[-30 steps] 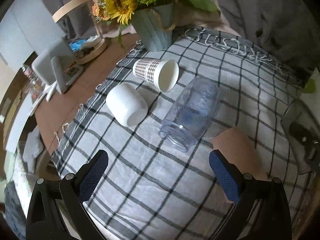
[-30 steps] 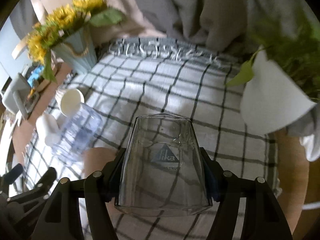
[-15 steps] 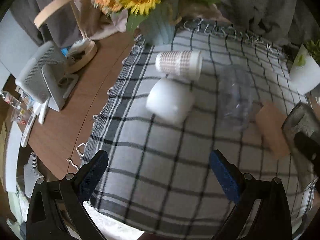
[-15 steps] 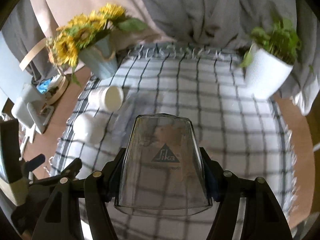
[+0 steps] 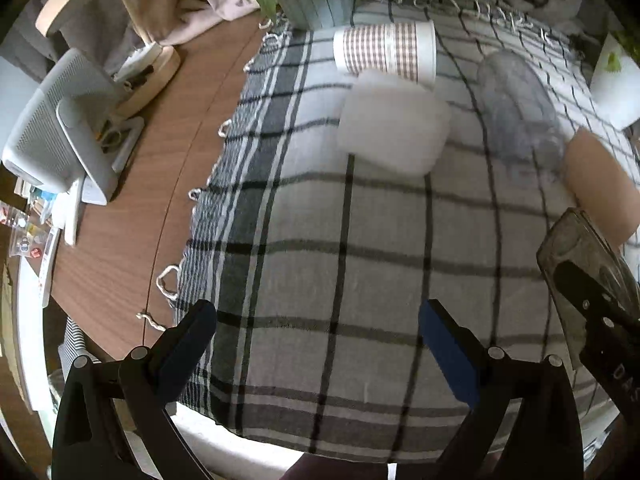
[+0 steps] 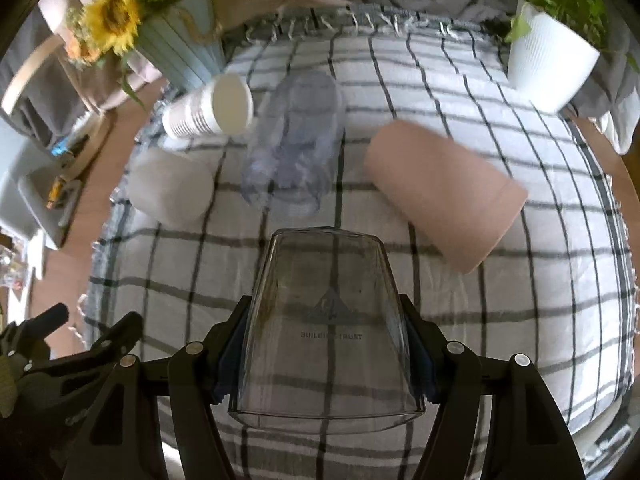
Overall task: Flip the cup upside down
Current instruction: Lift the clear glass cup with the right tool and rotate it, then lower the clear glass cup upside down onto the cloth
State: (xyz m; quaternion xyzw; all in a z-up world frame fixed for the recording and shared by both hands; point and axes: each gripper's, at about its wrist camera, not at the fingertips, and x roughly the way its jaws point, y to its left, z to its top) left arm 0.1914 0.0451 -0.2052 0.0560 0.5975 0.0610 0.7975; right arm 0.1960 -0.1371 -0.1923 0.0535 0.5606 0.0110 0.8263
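My right gripper [image 6: 326, 364] is shut on a clear plastic cup [image 6: 326, 320] with a printed logo, held above the checked cloth [image 6: 520, 300] with its base pointing away from me. The cup also shows at the right edge of the left wrist view [image 5: 576, 256]. My left gripper [image 5: 316, 344] is open and empty over the near part of the cloth. On the cloth lie a white cup [image 5: 392, 128], a checked paper cup [image 5: 384, 54], a clear bluish jar [image 6: 296, 144] and a tan cup [image 6: 444, 192], all on their sides.
A pale blue vase of sunflowers [image 6: 180, 48] stands at the back left and a white plant pot [image 6: 548, 60] at the back right. A grey device [image 5: 60, 136] and a round wooden tray [image 5: 148, 76] sit on the bare wooden table [image 5: 132, 200] left of the cloth.
Both grippers have pulled back and risen, so more of the cloth and its near edge show. The clear cup stays held in the right gripper. The left gripper stays open.
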